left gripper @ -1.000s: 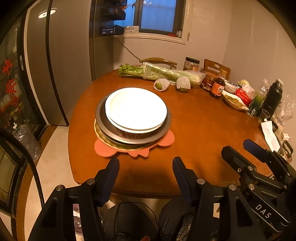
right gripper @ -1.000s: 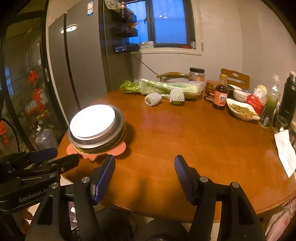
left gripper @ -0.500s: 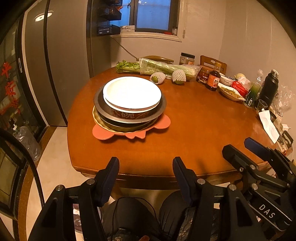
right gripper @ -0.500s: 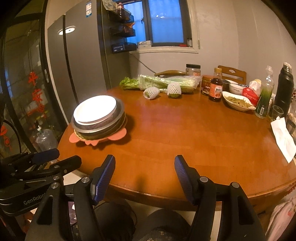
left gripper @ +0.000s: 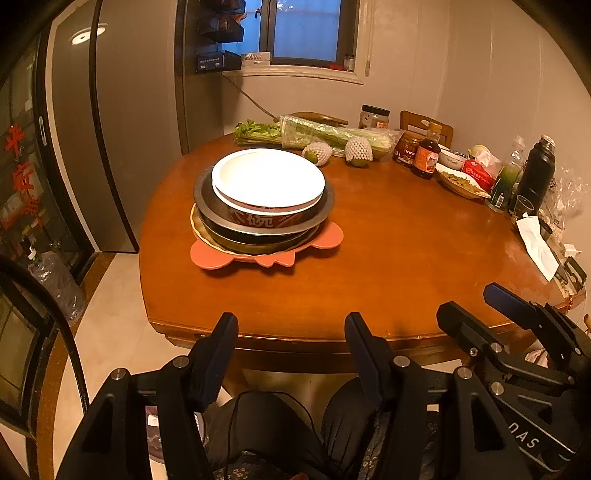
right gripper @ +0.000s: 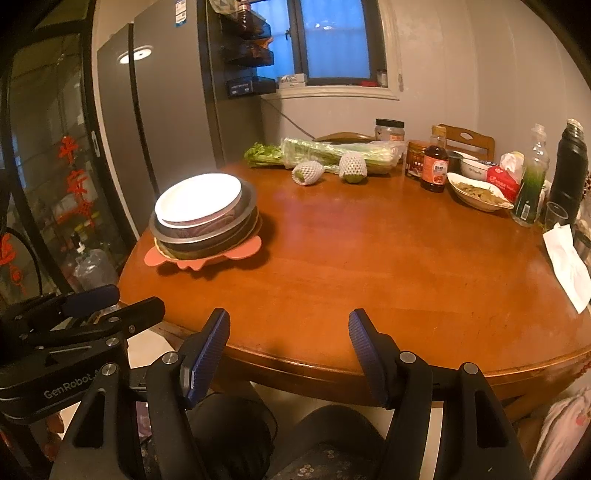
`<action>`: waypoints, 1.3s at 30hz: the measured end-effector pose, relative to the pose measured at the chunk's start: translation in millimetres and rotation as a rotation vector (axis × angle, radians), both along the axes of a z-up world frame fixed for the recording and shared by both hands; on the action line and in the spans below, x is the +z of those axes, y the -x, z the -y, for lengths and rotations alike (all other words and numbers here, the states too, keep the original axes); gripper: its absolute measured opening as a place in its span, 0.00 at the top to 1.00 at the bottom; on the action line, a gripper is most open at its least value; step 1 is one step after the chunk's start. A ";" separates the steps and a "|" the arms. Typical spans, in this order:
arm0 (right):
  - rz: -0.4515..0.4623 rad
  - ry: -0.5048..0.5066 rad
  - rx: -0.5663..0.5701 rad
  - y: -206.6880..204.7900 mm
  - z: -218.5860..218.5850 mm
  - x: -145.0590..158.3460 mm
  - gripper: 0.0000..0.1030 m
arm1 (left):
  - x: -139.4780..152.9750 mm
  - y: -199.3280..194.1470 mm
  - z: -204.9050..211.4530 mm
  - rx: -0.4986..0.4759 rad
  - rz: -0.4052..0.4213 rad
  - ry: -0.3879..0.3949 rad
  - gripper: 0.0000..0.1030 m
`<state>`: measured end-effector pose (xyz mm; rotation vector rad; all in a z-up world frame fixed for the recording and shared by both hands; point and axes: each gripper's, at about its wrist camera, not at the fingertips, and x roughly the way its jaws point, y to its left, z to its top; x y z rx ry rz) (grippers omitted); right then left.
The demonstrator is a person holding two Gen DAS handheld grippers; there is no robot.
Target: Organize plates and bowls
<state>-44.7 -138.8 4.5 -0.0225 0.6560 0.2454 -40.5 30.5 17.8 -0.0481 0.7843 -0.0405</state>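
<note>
Red lettering on stacked bowl (left gripper: 258, 218), left view only.

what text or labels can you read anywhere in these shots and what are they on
"GenRobot": body of the left gripper, seen from the right wrist view.
"DAS": body of the right gripper, seen from the left wrist view.
"碗": side band of the bowl in the dish stack.
Sauce bottle label, red tissue pack, fridge stickers: too small or blurred to read.
Red hanging ornaments: characters not legible.
</note>
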 end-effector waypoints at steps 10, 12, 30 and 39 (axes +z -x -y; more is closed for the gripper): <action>-0.008 -0.001 0.000 3.3 0.4 1.2 0.34 | 2.0 3.8 3.9 -0.008 0.005 -0.004 0.42; 0.000 0.000 -0.004 4.8 1.0 2.7 0.33 | 2.3 4.7 4.6 -0.010 0.005 -0.004 0.42; 0.007 0.020 -0.009 9.8 -1.1 4.4 0.33 | 4.8 9.4 1.4 -0.012 0.015 -0.004 0.42; 0.000 0.028 -0.010 10.1 -1.6 1.9 0.33 | 1.9 10.6 1.3 -0.018 0.009 -0.009 0.42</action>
